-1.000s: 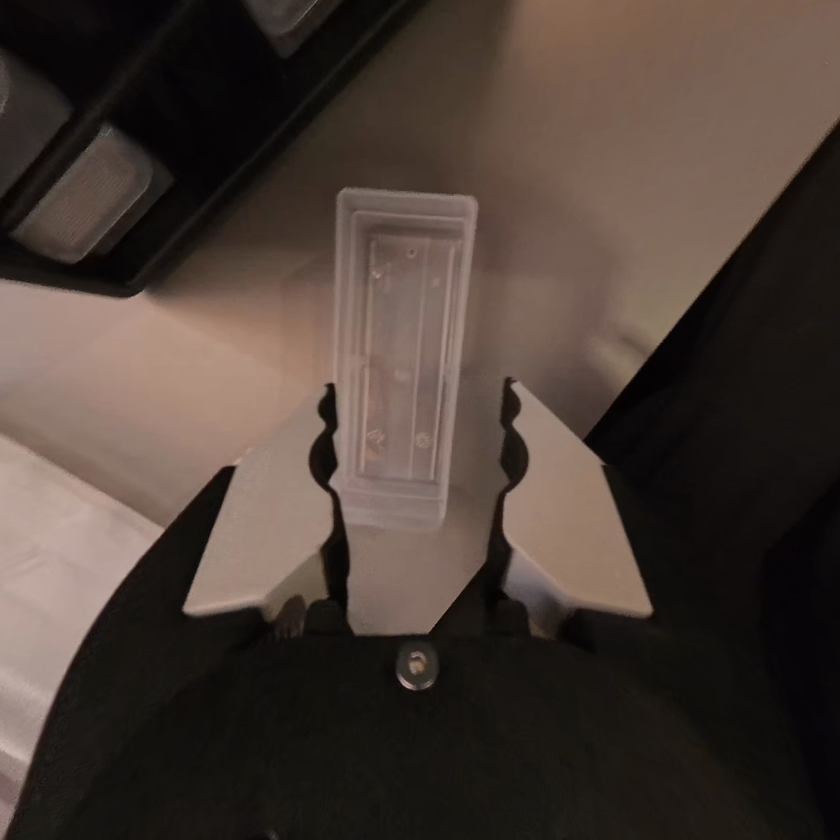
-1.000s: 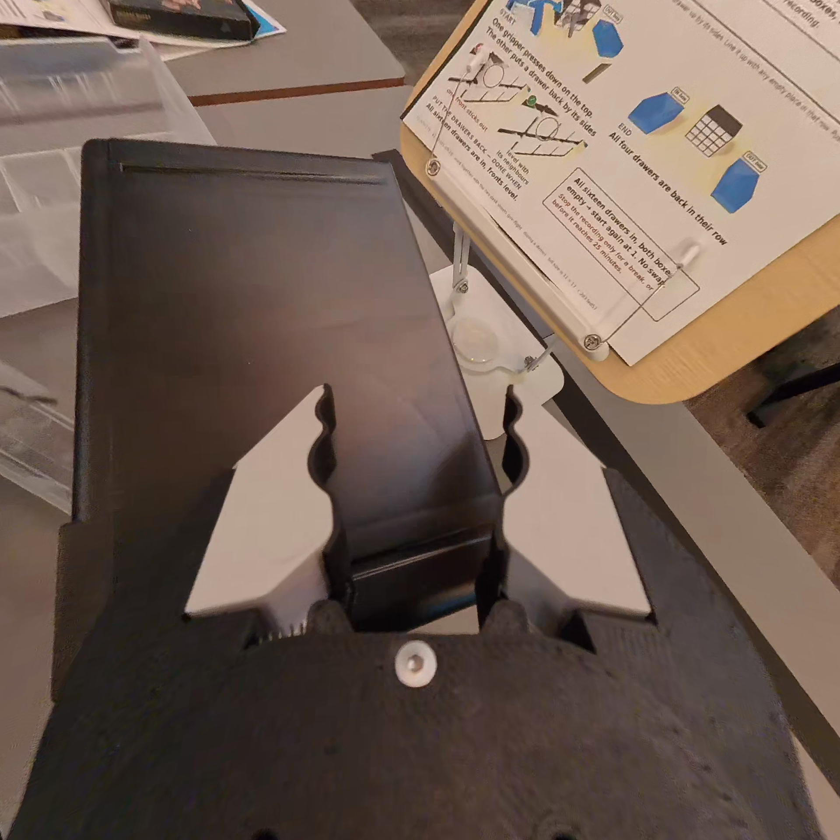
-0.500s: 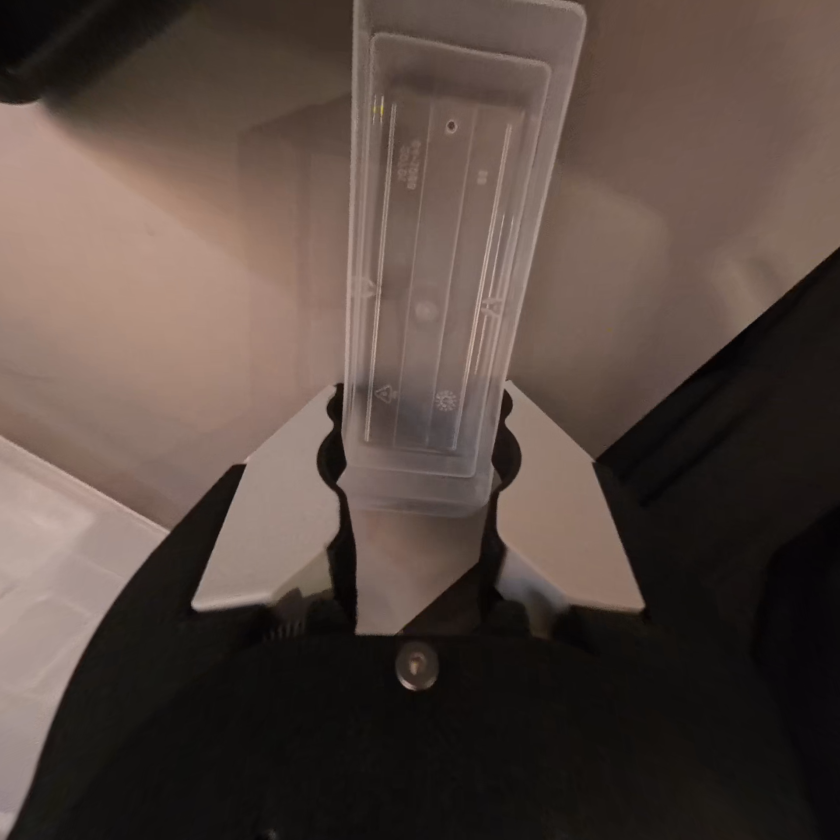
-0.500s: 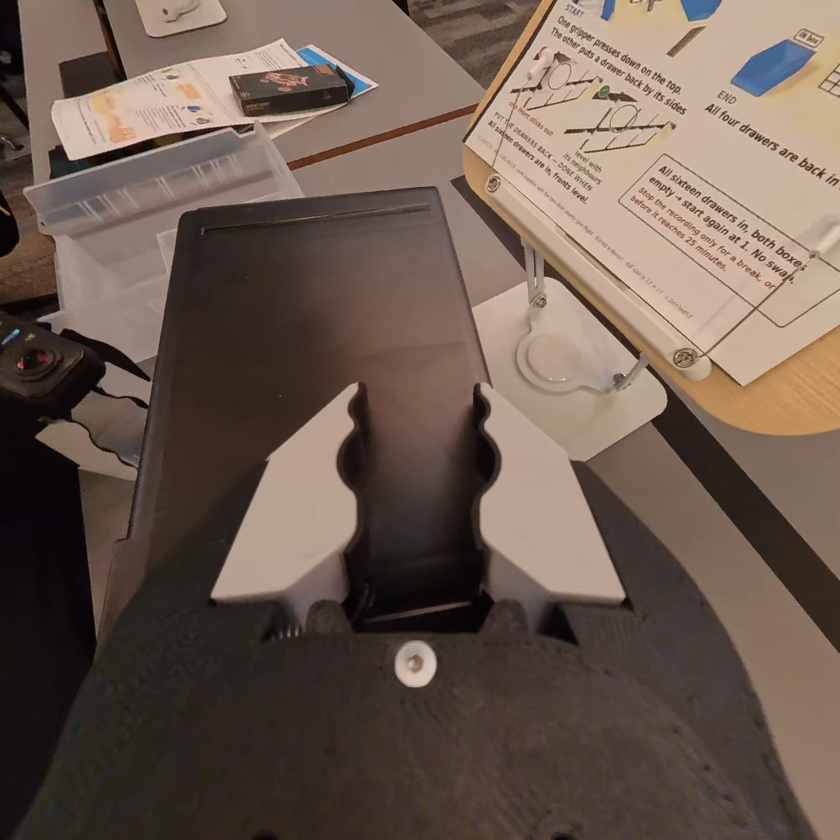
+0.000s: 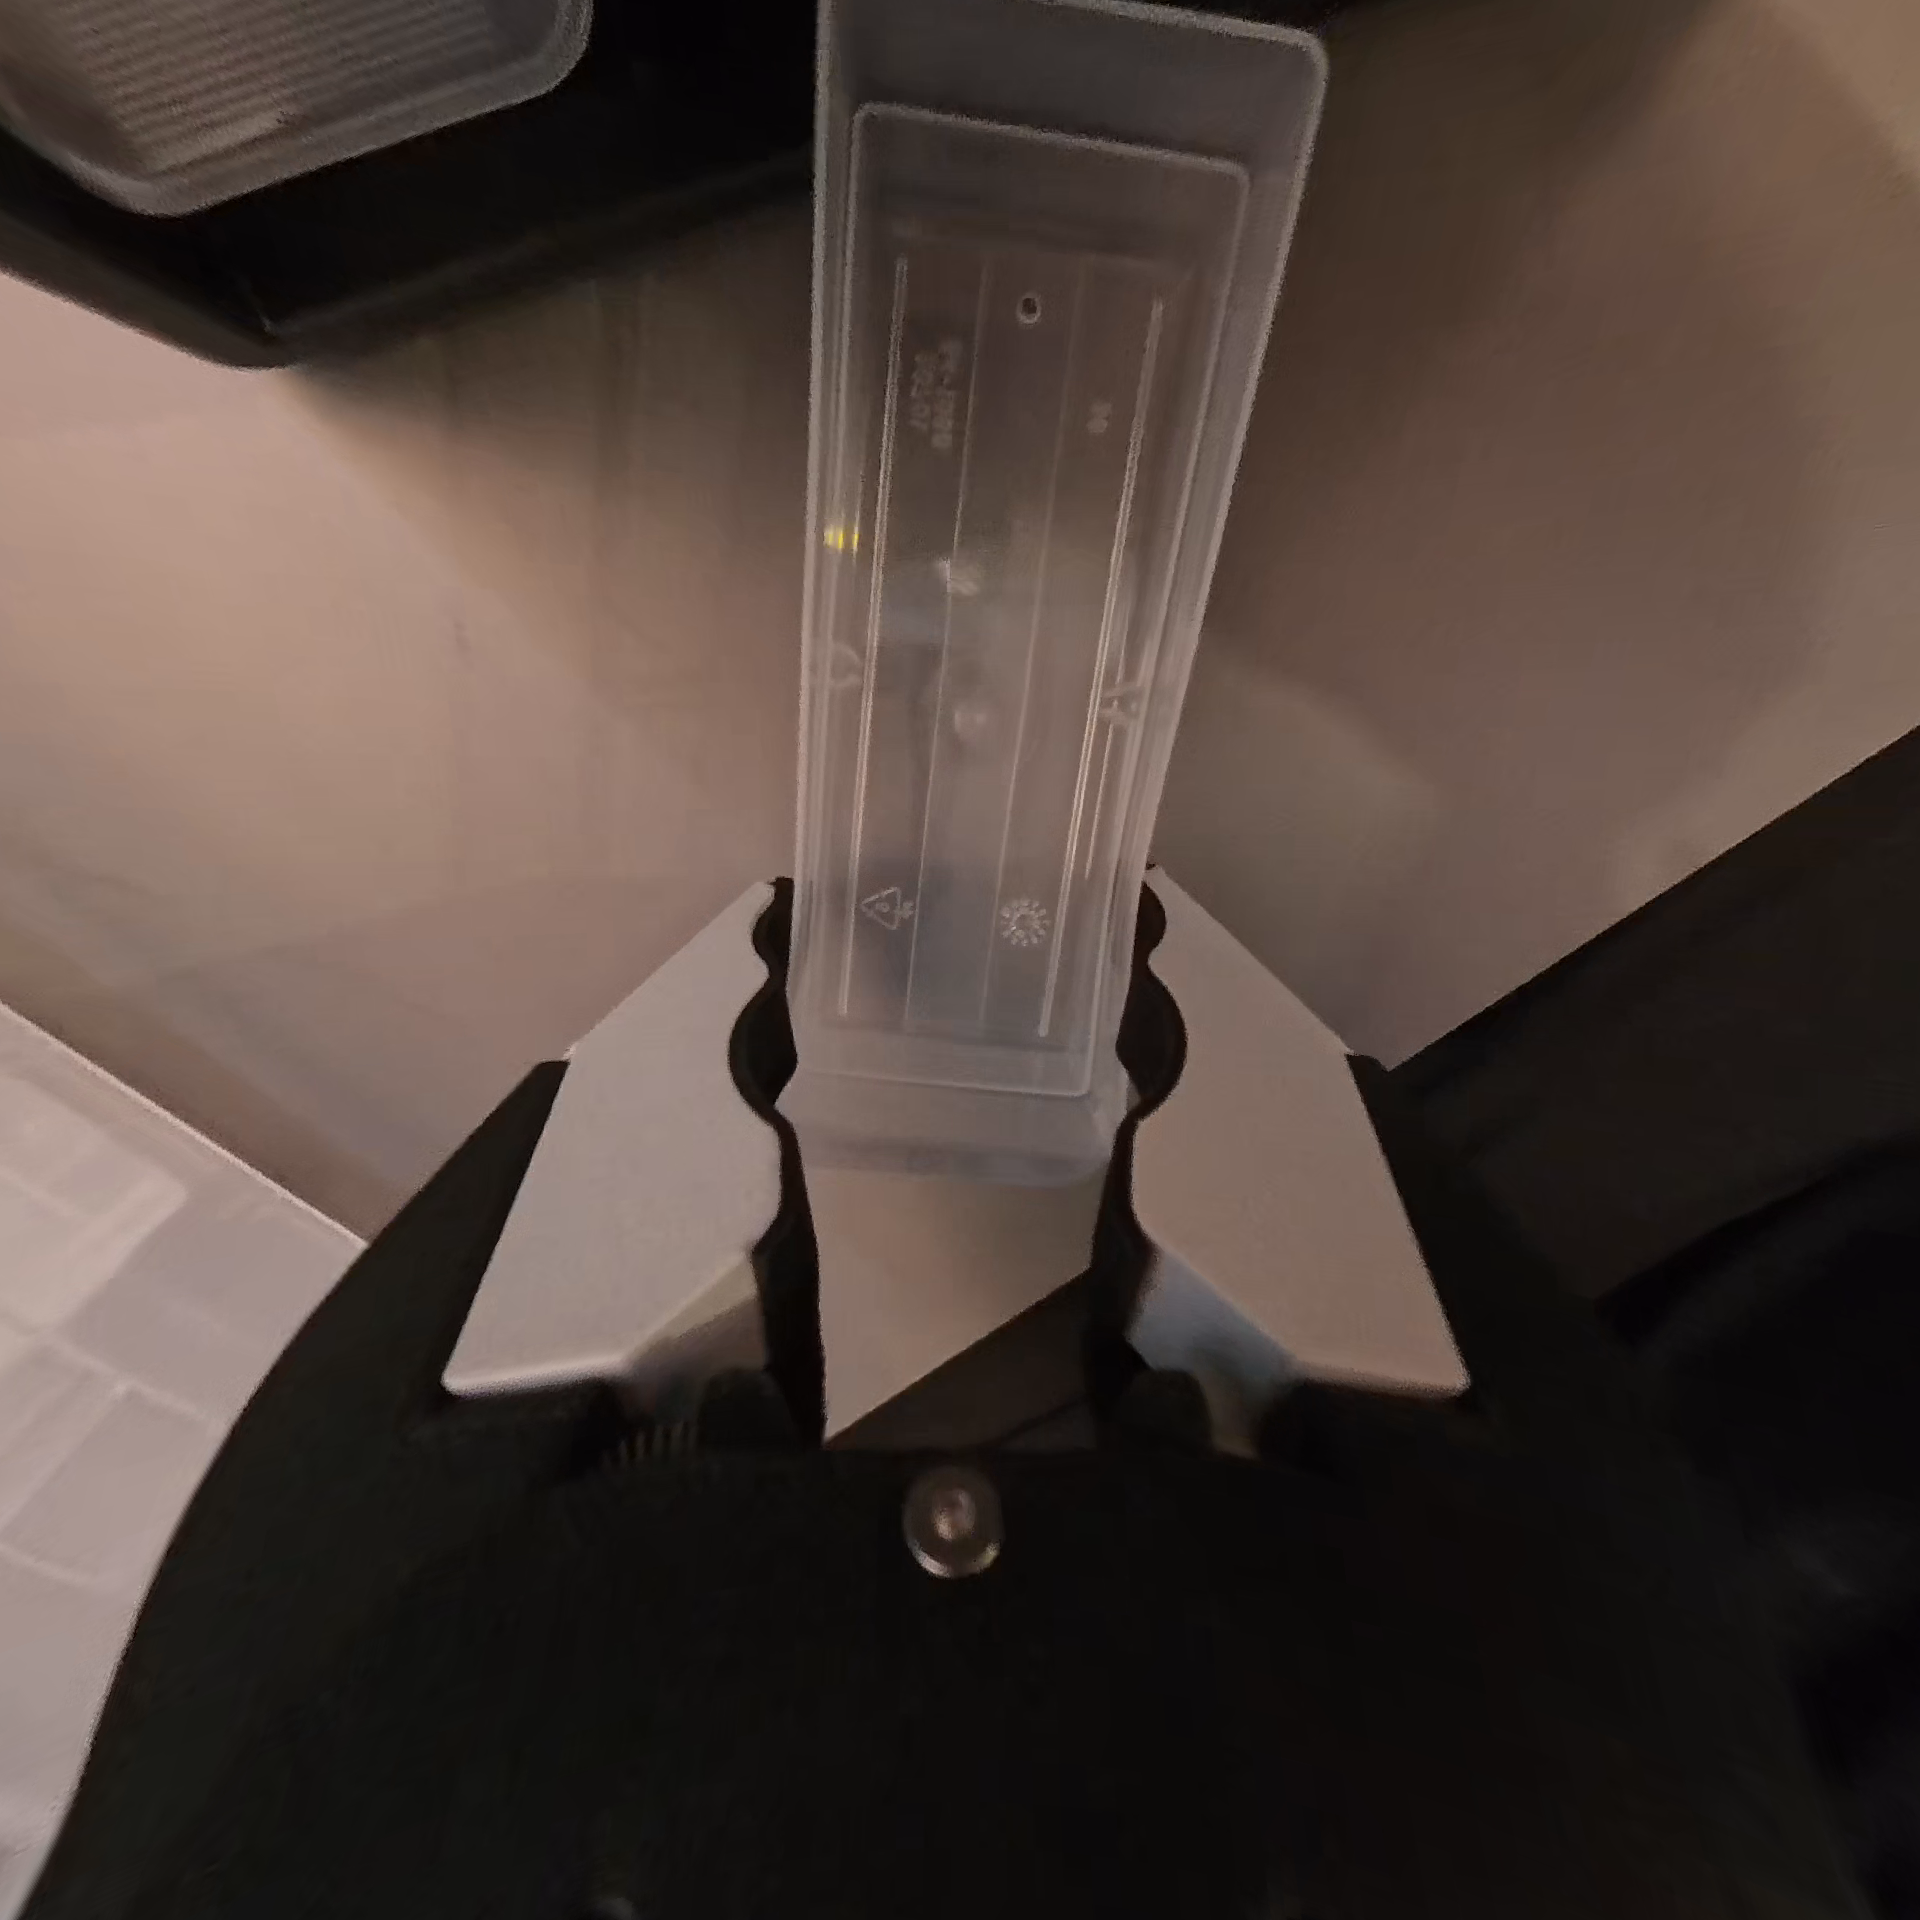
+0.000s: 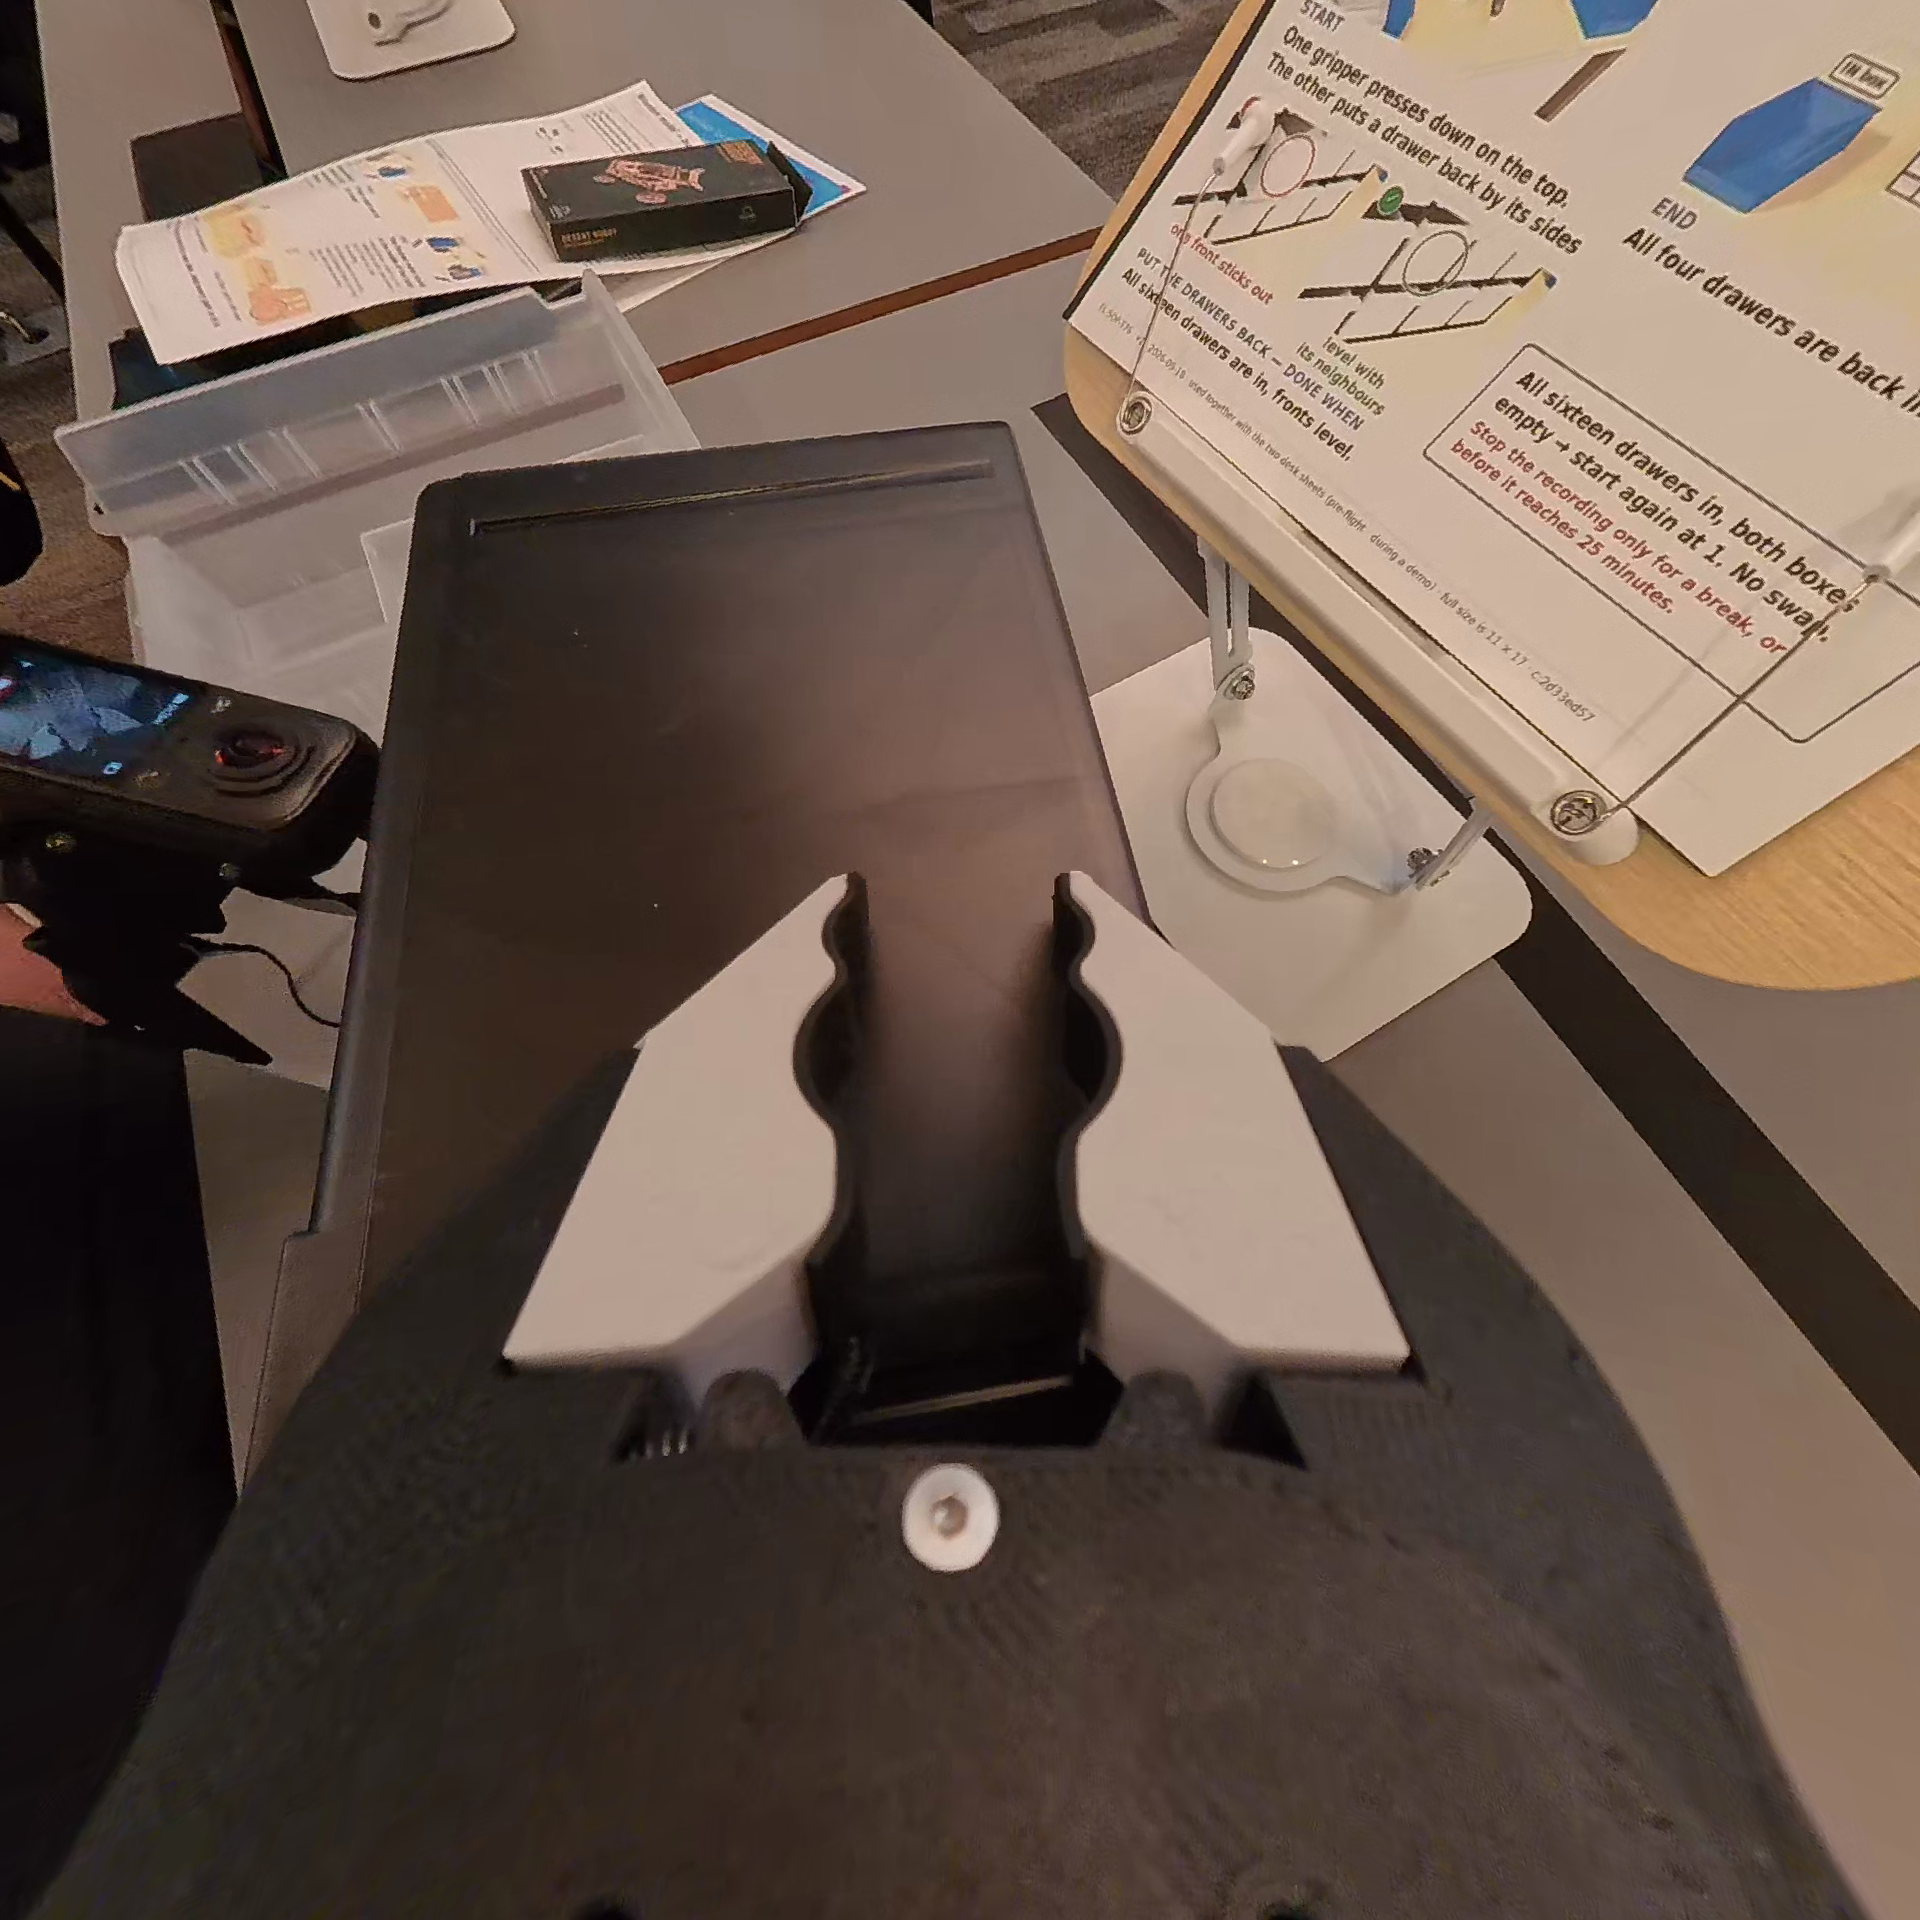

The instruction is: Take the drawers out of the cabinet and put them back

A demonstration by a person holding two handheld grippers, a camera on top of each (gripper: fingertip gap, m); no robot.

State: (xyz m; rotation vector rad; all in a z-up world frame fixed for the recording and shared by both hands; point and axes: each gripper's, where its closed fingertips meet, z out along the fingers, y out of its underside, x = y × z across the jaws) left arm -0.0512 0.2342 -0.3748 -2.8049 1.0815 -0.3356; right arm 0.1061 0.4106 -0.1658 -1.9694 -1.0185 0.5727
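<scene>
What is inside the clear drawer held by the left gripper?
Nothing: the clear drawer looks empty, with only moulded marks on its floor. The left gripper is shut on its near end, whose outer sides the fingers cover.

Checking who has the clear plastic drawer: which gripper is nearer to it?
Left. The left gripper is shut on the clear plastic drawer's near end; the right gripper is over the black cabinet top.
</scene>
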